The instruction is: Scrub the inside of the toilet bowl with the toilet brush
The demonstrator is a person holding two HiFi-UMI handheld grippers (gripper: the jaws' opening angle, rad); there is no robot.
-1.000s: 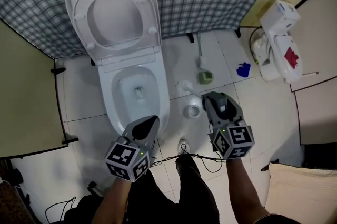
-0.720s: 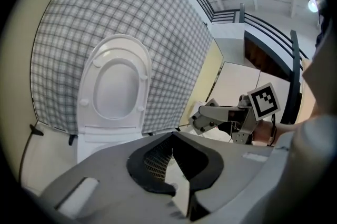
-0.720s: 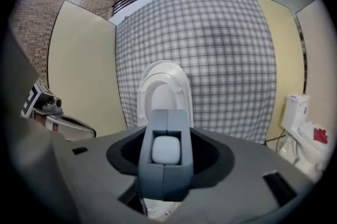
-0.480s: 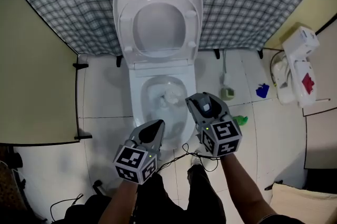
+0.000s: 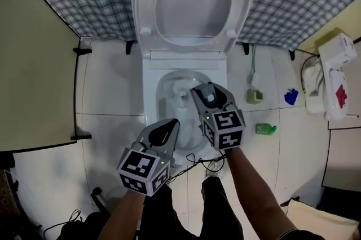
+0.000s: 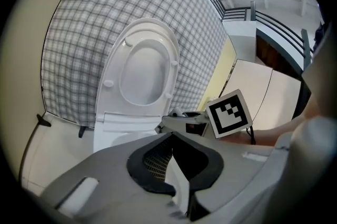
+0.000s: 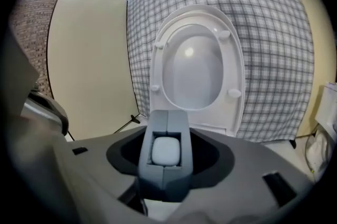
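Your right gripper (image 5: 207, 97) is clamped on the toilet brush (image 5: 181, 90), whose white head sits inside the toilet bowl (image 5: 151, 99) at frame centre. Your left gripper (image 5: 164, 130), jaws together and empty, hovers by the bowl's front edge.

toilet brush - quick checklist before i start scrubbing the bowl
1. Right gripper shut on the toilet brush: ok
2. Brush head down inside the toilet bowl: ok
3. Seat and lid raised, clear of the bowl: ok
4. Brush head pressing on the bowl wall: cannot tell
5. Left gripper empty, jaws together, apart from the brush: ok
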